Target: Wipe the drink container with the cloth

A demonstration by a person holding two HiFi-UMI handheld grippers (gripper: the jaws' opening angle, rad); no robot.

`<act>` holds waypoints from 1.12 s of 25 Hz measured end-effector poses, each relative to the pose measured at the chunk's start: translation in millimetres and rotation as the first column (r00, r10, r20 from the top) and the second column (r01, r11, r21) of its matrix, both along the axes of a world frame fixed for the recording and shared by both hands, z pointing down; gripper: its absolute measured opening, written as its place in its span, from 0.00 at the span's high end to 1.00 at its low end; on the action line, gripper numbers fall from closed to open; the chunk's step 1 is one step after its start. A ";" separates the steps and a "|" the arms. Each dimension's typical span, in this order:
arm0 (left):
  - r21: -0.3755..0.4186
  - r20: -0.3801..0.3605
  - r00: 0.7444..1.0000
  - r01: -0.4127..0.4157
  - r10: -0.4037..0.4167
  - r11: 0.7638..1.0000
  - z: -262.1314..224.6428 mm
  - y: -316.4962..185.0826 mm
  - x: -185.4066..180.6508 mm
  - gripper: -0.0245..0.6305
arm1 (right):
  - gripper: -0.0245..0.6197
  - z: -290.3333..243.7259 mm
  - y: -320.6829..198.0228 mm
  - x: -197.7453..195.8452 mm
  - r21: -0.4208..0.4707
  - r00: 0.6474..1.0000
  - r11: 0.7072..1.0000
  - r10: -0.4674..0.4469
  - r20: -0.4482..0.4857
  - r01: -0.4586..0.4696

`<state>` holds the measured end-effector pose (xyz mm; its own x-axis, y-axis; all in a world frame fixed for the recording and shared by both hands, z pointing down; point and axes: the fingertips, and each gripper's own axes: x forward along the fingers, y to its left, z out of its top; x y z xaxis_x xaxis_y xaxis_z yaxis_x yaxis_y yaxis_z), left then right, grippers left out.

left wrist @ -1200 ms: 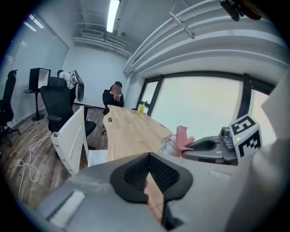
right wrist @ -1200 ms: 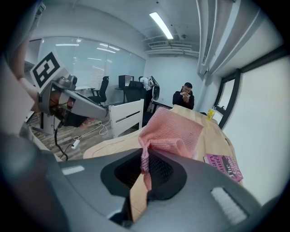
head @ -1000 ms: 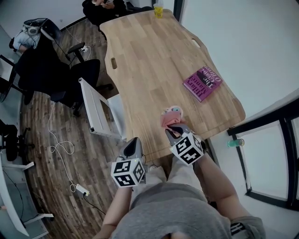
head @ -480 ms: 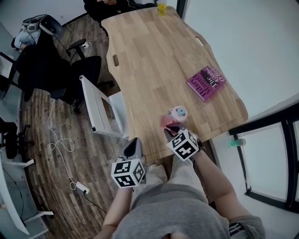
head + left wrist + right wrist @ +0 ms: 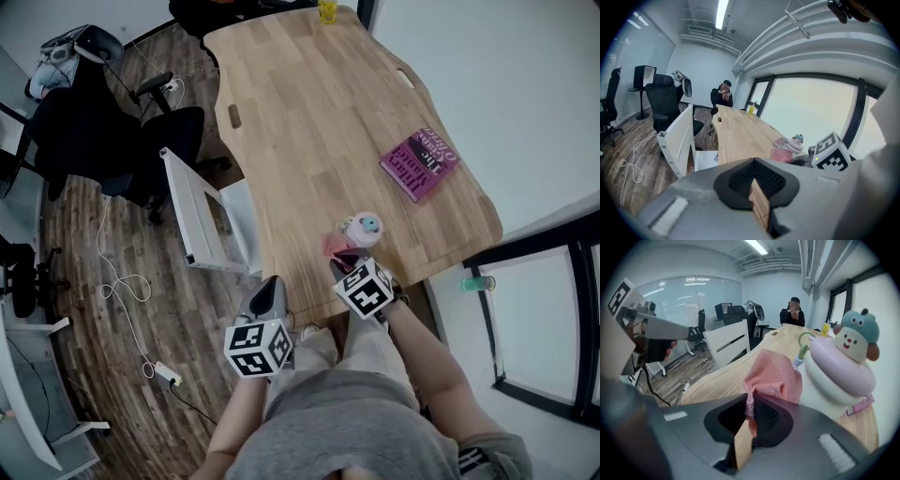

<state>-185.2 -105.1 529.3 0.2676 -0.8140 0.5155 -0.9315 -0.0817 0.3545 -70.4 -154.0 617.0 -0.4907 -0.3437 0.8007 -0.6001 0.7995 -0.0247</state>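
Note:
The drink container (image 5: 361, 228) is a white bottle with a pink lid ring and a small teal-capped animal head, standing near the table's front edge. In the right gripper view the drink container (image 5: 836, 376) fills the right side. A pink cloth (image 5: 772, 377) lies against its left side, and my right gripper (image 5: 749, 417) is shut on the cloth's corner. From above, the cloth (image 5: 337, 246) sits between the bottle and the right gripper (image 5: 345, 264). My left gripper (image 5: 268, 292) hangs off the table's edge, jaws shut on nothing; the left gripper (image 5: 753, 180) shows the bottle (image 5: 796, 142) beyond it.
A purple book (image 5: 419, 162) lies at the table's (image 5: 300, 122) right edge, and a yellow cup (image 5: 327, 11) stands at the far end. A white panel unit (image 5: 192, 220) and office chairs (image 5: 103, 131) stand left of the table. A green bottle (image 5: 473, 283) lies on the floor.
The cloth, which covered the container's top a second ago, has slid down its near-left side, baring the lid. My right gripper drew slightly back toward me. The left gripper stayed still.

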 end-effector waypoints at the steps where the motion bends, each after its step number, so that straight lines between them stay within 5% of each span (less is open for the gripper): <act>1: -0.002 0.000 1.000 0.000 0.000 1.000 0.6 -0.4 -1.2 0.96 | 0.93 2.7 -0.1 -0.6 -0.008 1.000 1.000 0.005 0.000 -0.005; 28: -0.018 0.002 0.999 -0.046 0.046 0.999 7.6 15.6 -3.8 0.96 | 0.93 59.8 2.0 3.4 -0.070 0.992 0.990 0.123 -0.033 -0.125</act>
<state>-188.9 -89.5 536.8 0.3029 -0.7916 0.5307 -0.9279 -0.1178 0.3538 -67.0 -152.0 676.8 -0.4247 -0.3416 0.8384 -0.6960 0.7154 -0.0610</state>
